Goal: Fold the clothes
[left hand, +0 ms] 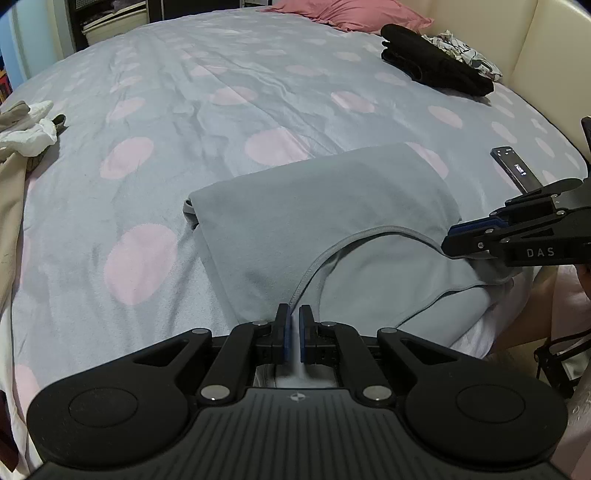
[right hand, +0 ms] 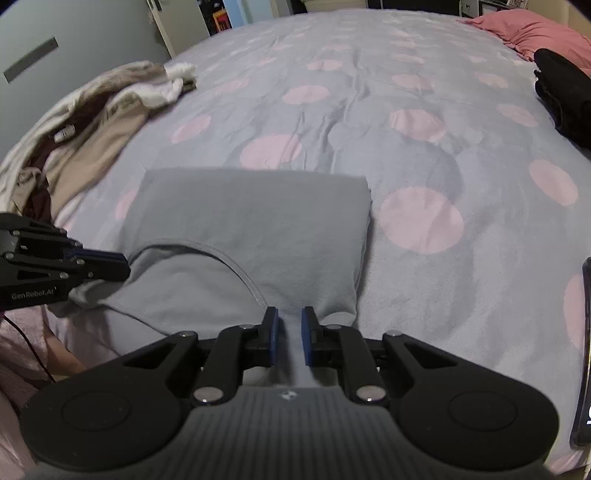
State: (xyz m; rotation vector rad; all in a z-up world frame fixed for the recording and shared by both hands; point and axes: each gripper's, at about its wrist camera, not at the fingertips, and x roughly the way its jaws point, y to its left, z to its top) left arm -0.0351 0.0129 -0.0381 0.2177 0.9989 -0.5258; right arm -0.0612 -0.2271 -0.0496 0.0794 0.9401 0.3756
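A grey garment (left hand: 317, 206) lies folded on the bed, its curved neckline hem (left hand: 354, 240) facing the near edge. My left gripper (left hand: 294, 311) is shut on the near edge of the fabric, right at the hem. In the right wrist view the same garment (right hand: 251, 210) lies flat ahead, and my right gripper (right hand: 290, 314) is shut on a strip of its near edge. Each gripper shows in the other's view: the right gripper (left hand: 448, 240) pinches the garment's right corner, and the left gripper (right hand: 123, 264) pinches the left one. Both held corners are lifted slightly off the bed.
The bed cover (left hand: 184, 110) is grey with pink dots. Black folded clothes (left hand: 436, 62) and a pink pillow (left hand: 347, 14) lie at the far right by the cream headboard. A heap of beige and white clothes (right hand: 92, 110) sits at the left. A phone (left hand: 513, 166) rests on the right.
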